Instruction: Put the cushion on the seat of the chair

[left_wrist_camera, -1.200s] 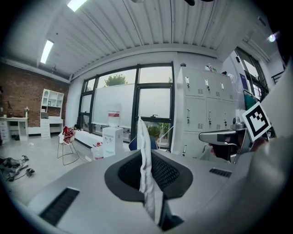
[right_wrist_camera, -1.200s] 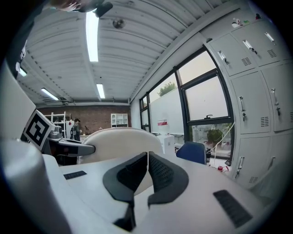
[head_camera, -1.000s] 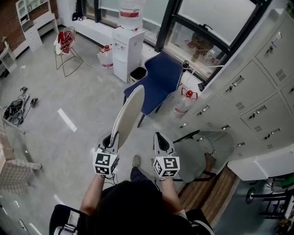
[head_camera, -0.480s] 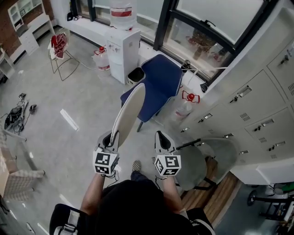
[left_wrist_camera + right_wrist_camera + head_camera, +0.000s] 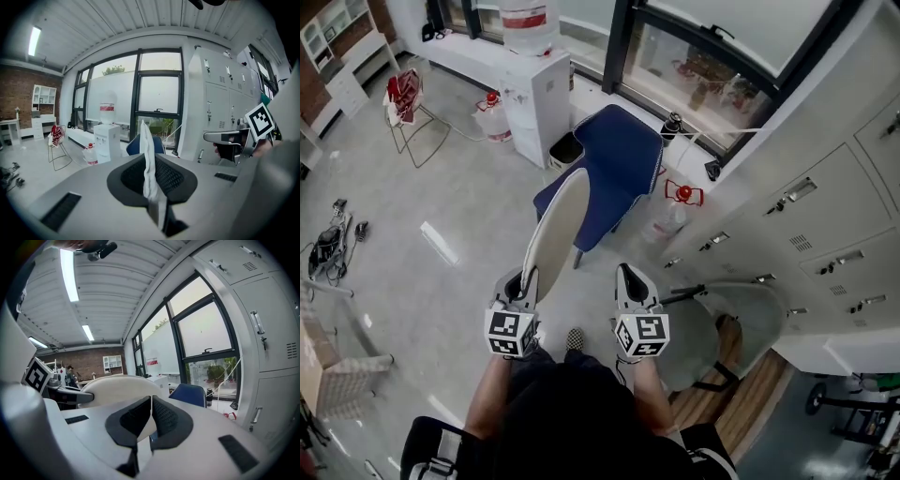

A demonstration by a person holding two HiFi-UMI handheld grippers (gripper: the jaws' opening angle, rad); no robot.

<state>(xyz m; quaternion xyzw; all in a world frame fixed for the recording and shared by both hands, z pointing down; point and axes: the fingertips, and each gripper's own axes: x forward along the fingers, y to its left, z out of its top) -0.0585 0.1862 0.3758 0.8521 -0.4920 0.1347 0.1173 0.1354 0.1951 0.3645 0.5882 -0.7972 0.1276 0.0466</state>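
A round cream cushion (image 5: 555, 232) stands on edge, and my left gripper (image 5: 525, 278) is shut on its near rim. In the left gripper view the cushion's thin edge (image 5: 146, 161) rises between the dark pads. The blue chair (image 5: 614, 169) stands ahead by the window, its seat bare, and the cushion's far end reaches over the seat's front edge in the head view. My right gripper (image 5: 627, 277) hovers beside the cushion to the right, shut with nothing in it. In the right gripper view the cushion (image 5: 117, 385) lies left of the jaws and the blue chair (image 5: 188, 393) beyond.
A white water dispenser (image 5: 534, 89) and a small black bin (image 5: 565, 150) stand left of the blue chair. Red-capped bottles (image 5: 675, 208) sit on its right. Grey lockers (image 5: 825, 206) line the right side, with a grey chair (image 5: 727, 319) in front.
Both grippers have carried the cushion forward toward the blue chair, which now sits nearer in the head view. The left grip has stayed the same.
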